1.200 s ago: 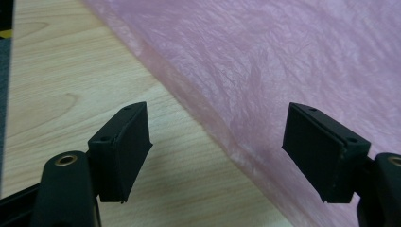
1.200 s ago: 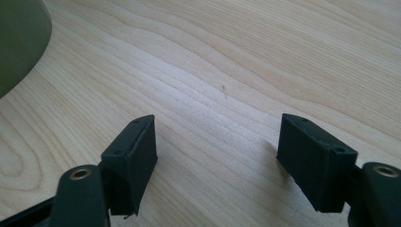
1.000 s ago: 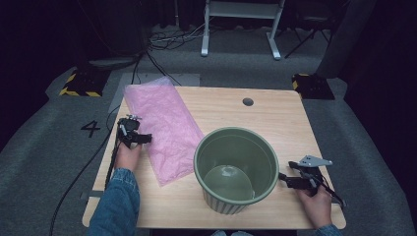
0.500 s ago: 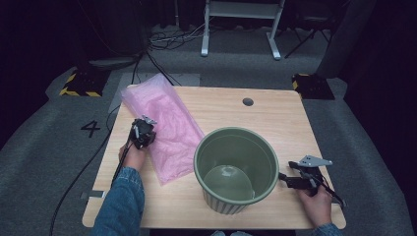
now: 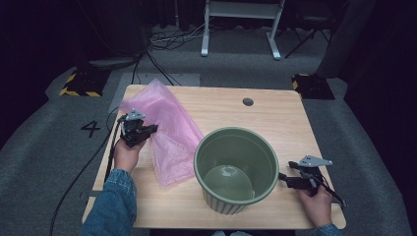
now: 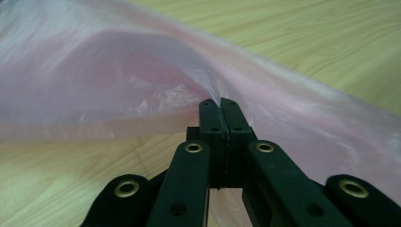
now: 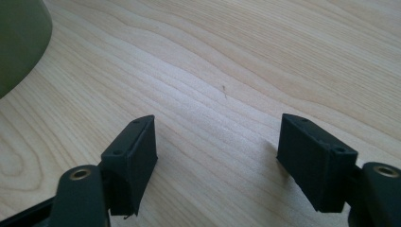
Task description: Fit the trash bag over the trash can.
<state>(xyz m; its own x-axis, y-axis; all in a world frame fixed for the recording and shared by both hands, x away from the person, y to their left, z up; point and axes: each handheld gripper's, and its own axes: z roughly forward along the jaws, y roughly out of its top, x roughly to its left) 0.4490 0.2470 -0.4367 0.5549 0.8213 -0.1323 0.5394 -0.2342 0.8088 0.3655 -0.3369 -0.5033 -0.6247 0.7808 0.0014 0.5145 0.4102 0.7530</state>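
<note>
Left tongs (image 6: 218, 105) have just closed and now pinch the thin pink bag (image 5: 167, 128) lying on the counter (image 5: 275, 113) beside the green bin (image 5: 236, 167), a soft, light, slippery thing best held by its edge, while right tongs (image 7: 215, 156) stay wide.

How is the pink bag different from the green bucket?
The pink bag is thin, see-through and floppy; the green bucket is stiff and solid. The pink bag lies crumpled with one edge lifted, pinched in the left gripper, while the green bucket stands upright and open, touched by neither gripper. The right gripper waits open beside it. Both rest on the wooden table.
</note>
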